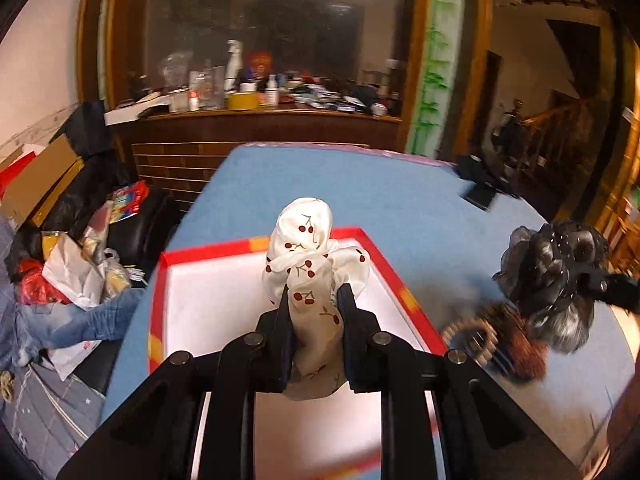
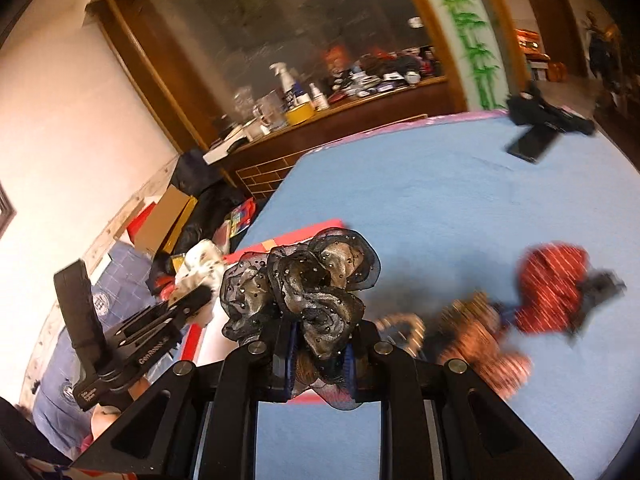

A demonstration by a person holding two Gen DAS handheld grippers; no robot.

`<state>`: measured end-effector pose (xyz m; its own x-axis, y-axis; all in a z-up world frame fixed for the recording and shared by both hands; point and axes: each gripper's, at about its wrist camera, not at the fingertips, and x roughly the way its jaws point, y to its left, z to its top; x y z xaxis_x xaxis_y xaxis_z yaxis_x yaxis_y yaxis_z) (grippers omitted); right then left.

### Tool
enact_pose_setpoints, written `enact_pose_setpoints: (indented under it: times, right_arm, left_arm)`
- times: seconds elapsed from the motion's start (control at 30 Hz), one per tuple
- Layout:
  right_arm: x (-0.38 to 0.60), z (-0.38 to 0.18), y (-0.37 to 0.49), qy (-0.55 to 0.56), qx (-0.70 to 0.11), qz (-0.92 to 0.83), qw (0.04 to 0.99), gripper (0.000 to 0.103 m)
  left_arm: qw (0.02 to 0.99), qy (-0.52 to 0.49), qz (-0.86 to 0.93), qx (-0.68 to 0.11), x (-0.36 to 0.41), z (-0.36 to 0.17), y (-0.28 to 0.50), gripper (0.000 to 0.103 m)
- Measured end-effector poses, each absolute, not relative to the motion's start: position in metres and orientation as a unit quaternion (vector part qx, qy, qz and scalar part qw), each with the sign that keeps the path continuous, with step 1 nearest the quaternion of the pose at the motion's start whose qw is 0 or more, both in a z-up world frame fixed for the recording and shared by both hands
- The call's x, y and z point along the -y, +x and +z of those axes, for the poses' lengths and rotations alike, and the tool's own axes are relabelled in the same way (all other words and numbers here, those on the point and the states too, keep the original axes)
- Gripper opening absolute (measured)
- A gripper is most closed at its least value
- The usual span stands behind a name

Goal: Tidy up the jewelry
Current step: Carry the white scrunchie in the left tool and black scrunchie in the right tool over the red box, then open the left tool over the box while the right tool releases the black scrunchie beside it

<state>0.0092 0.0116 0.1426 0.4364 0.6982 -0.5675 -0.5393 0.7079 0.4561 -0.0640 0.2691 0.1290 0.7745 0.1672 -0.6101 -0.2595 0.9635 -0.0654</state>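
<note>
My left gripper (image 1: 313,300) is shut on a white cherry-print scrunchie (image 1: 308,256) and holds it over the red-rimmed white box (image 1: 208,292). My right gripper (image 2: 320,344) is shut on a black-and-gold ruffled scrunchie (image 2: 304,284), held above the blue table near the box's right edge (image 2: 280,242). The same scrunchie and right gripper show at the right of the left wrist view (image 1: 552,268). The left gripper with its white scrunchie shows in the right wrist view (image 2: 196,276).
On the blue table (image 2: 440,200) lie a red striped scrunchie (image 2: 552,288), a brown furry one (image 2: 480,332) and a beaded ring (image 1: 468,332). A black phone (image 2: 528,144) and dark item lie at the far corner. Clutter covers the floor at left (image 1: 80,272).
</note>
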Motion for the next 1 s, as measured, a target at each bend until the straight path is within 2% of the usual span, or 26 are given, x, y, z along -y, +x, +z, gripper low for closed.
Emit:
enact_pose_setpoints:
  times: [0.27,0.47,0.77,0.93,1.0]
  right_arm:
    - [-0.102,0.116,0.059,0.094,-0.425,0.358,0.826,0.023]
    - [-0.151,0.085,0.089,0.081,-0.458,0.345,0.815,0.023]
    - [-0.187,0.059,0.112,0.071,-0.476,0.323,0.815,0.026]
    - [-0.188,0.051,0.114,0.071,-0.484,0.312,0.815,0.027]
    - [-0.188,0.051,0.114,0.071,-0.484,0.312,0.814,0.031]
  left_arm:
    - [0.906,-0.137,0.157,-0.368,-0.328,0.089,0.004,0.02]
    - [0.894,-0.157,0.161,-0.387,-0.351,0.06,0.011,0.02]
    - [0.882,-0.186,0.18,-0.395,-0.37,0.047,0.011,0.023]
    - [0.88,-0.182,0.182,-0.399,-0.371,0.045,0.014,0.036]
    - [0.877,-0.186,0.184,-0.403,-0.373,0.043,0.014,0.048]
